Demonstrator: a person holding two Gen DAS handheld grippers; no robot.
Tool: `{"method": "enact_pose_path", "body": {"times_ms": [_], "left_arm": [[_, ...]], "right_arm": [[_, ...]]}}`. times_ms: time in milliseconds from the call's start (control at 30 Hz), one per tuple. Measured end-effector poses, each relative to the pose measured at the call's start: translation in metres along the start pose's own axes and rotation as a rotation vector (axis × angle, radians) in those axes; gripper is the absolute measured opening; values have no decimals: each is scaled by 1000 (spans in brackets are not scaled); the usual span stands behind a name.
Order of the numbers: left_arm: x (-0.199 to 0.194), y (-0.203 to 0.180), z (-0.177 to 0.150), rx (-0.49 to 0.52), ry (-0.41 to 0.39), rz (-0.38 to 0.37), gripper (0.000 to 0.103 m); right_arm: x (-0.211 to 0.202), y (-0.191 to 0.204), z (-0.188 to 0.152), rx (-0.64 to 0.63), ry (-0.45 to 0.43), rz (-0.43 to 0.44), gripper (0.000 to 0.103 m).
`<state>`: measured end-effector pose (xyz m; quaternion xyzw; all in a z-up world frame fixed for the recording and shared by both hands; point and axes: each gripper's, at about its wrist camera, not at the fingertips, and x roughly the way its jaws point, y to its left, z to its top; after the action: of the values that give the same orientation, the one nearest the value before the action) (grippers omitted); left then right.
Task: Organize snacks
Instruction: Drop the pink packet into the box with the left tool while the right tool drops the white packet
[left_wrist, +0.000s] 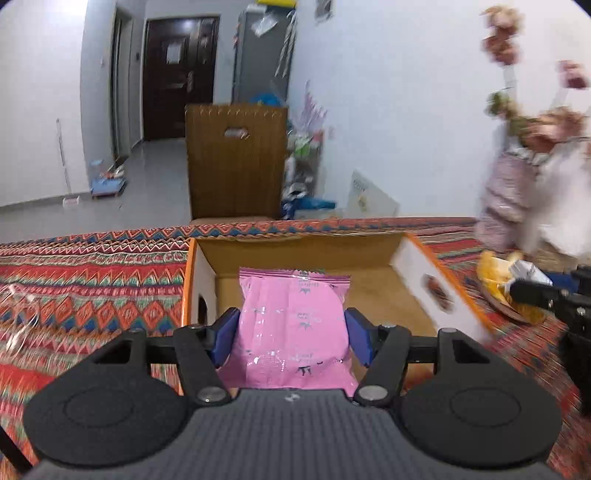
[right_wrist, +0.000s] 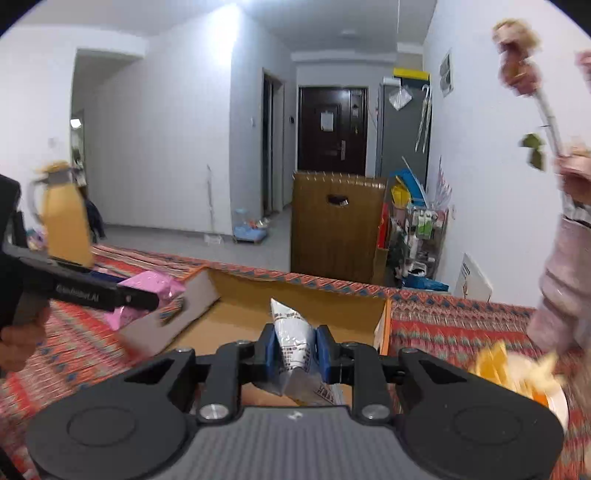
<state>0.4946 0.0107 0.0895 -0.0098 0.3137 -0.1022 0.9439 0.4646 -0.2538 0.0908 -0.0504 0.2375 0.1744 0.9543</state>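
Observation:
My left gripper (left_wrist: 291, 334) is shut on a pink snack packet (left_wrist: 295, 314) and holds it over the open cardboard box (left_wrist: 373, 254) on the patterned tablecloth. My right gripper (right_wrist: 293, 345) is shut on a white and silver snack packet (right_wrist: 291, 334) and holds it over the same box (right_wrist: 303, 299). The left gripper with the pink packet (right_wrist: 147, 295) also shows at the left of the right wrist view. The right gripper's black body (left_wrist: 546, 295) shows at the right edge of the left wrist view.
A plate with yellow snack packets (left_wrist: 502, 284) lies right of the box; it also shows in the right wrist view (right_wrist: 517, 373). A vase of flowers (left_wrist: 517, 177) stands behind the plate. A yellow jug (right_wrist: 66, 218) stands at the table's far left. A brown chair back (left_wrist: 236, 158) stands beyond the table.

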Motion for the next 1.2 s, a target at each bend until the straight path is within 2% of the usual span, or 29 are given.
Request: {"method": "enact_pose_path", "body": {"times_ms": [100,200,333,367,400,433,467,500,600,633,767,900,1000,1200], "left_arm": [[64,13,22,-5,65,26,63],[112,24,28,-2,131,28,63],[154,33,29,-10,221,45,64],[157,32,30,7,213,52,64],[159,32,31,16,216,39,67],[161,33,33,16,228,14,80],[162,34,33,13,240,0,87],[164,34,34,11,248,1,90],[161,33,35,20,238,24,90],[156,31,35,8,234,30,90],[129,30,42,-16,223,15,90],[78,21,48,6,186,-8,97],[35,14,46,12,173,-19,103],[-69,-11,12,61,102,-45,103]], "right_arm": [[77,-8,22,-43,85,-54,22],[150,-13,28,-78,193,-113,22],[221,-18,26,-63,343,-136,23],[232,-17,23,-76,373,-151,24],[243,-18,20,-80,405,-164,26],[248,-20,19,-80,434,-170,28],[251,-19,19,-83,439,-169,33],[252,-18,20,-85,439,-157,40],[246,-11,22,-84,427,-162,80],[240,-12,21,-83,413,-171,84],[216,-16,32,-52,377,-126,84],[169,-15,42,-29,345,-104,84],[125,-16,48,3,312,-79,88],[15,-13,37,62,210,-37,94]]}}
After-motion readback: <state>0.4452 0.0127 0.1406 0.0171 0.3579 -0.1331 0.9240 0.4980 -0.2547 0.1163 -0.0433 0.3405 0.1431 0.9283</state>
